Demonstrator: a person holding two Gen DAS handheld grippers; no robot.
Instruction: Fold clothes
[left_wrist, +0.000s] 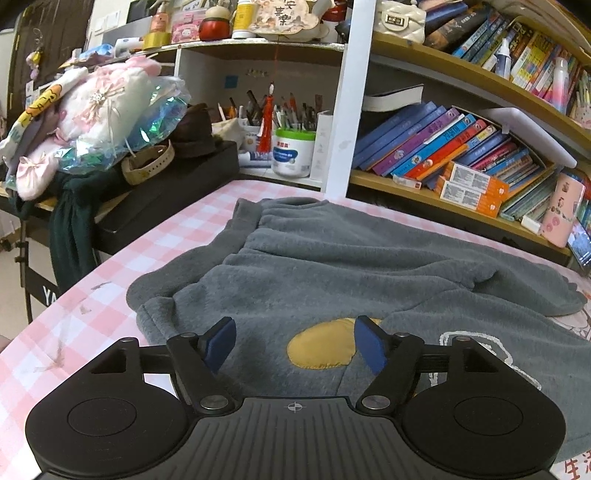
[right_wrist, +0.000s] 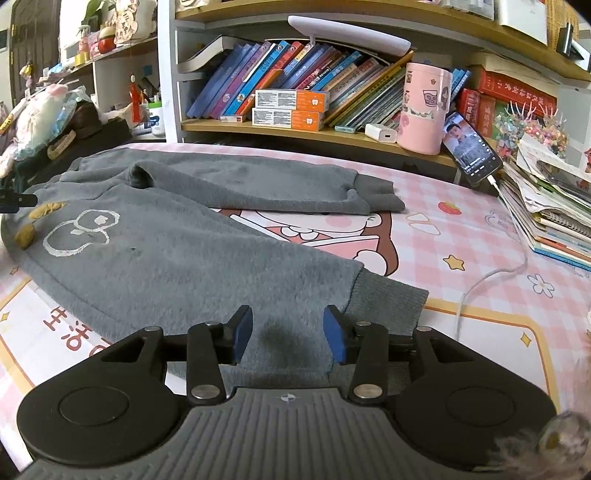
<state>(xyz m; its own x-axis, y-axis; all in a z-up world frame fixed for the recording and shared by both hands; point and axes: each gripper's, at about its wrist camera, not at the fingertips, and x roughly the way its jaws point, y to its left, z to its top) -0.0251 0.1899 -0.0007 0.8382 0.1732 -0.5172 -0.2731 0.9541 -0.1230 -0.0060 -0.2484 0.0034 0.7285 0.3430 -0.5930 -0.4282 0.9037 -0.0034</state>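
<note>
Two open claws (left_wrist: 294, 345), one sweatpants (right_wrist: 155, 254)

This is a lived-in room of a home, a study corner or bedroom. Curved wooden bookshelves (right_wrist: 295, 127) hold leaning rows of colourful paperback children's books (right_wrist: 280, 70) and orange-and-white cardboard boxes (right_wrist: 290, 110). The work surface wears a pink-and-white checked tablecloth with cartoon prints (right_wrist: 461, 236). A white tub crammed with pens and pencils (left_wrist: 291, 151), a heap of pink-and-white soft toys and iridescent wrapping (left_wrist: 99, 110), a pink stickered cylindrical tin (right_wrist: 424, 107) and a black smartphone on a white charging cable (right_wrist: 471, 149) show everyday household clutter.
</note>
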